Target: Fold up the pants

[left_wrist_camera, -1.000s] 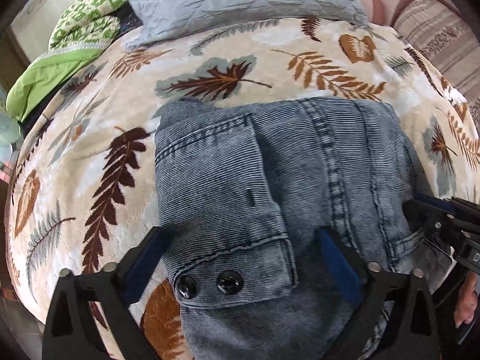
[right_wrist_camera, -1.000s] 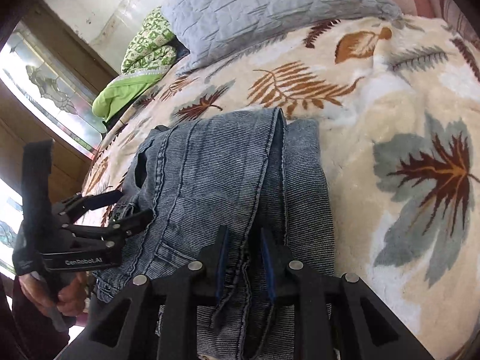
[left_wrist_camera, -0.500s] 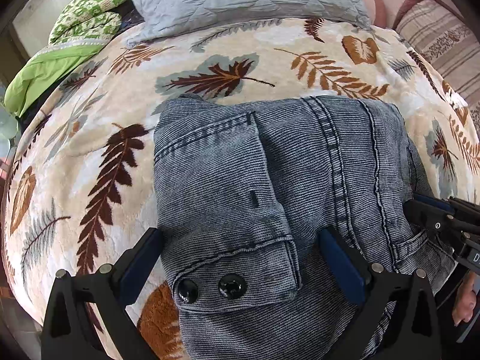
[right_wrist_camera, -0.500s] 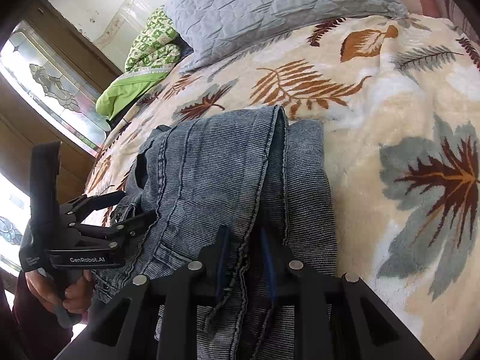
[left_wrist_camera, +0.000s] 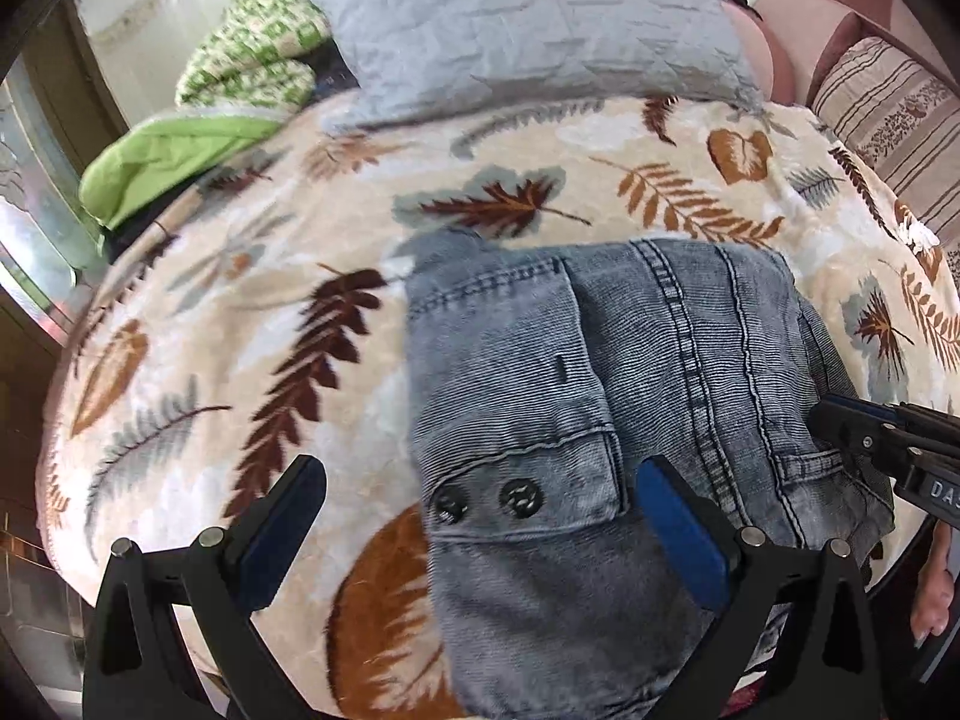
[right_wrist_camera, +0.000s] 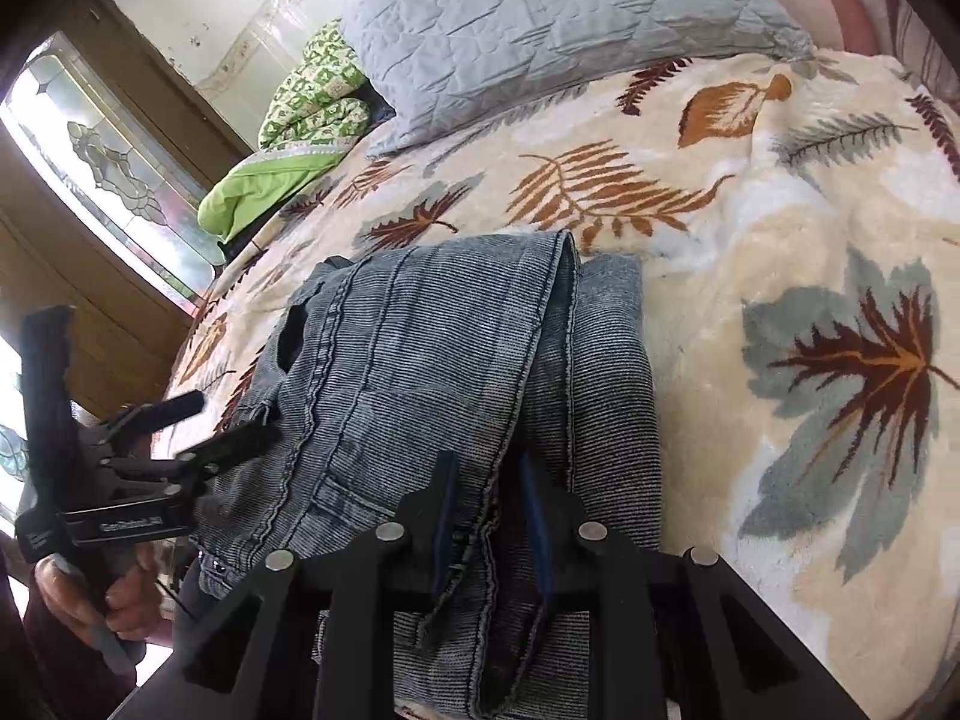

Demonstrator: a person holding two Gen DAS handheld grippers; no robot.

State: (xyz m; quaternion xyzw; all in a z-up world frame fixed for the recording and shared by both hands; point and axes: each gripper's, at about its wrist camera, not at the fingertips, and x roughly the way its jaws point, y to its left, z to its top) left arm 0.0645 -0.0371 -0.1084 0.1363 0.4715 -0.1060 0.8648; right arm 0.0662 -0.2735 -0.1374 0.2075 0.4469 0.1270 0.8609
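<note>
At the near edge of the bed, the right gripper (right_wrist_camera: 489, 516) has its jaws drawn nearly together on a raised seam ridge of the pants (right_wrist_camera: 432, 360), with the denim pinched between the blue pads. The left gripper (left_wrist_camera: 474, 531) hangs just above the garment with jaws spread wide and nothing held; the two dark buttons (left_wrist_camera: 485, 499) of the waistband lie between its fingers.

The pants lie folded into a compact stack on the leaf-print blanket (left_wrist_camera: 198, 348), near the edge closest to the person. From the right wrist view, a lower layer shows beside and beneath the top layer, so at least one fold appears complete.

Handling judgement: the ribbed denim looks thick and moderately heavy, soft enough to bend yet stiff enough to hold a crease. It is not fragile and not slippery. Best hold points are likely the doubled seams, the waistband and the folded edges, where several layers give the pads firm purchase. A grip on a single layer may drag the stack apart.

No containers are visible. Farther back, a grey quilted pillow (left_wrist_camera: 528, 18) rests at the head of the bed, with a green patterned quilt (left_wrist_camera: 240, 84) bundled beside it.
</note>
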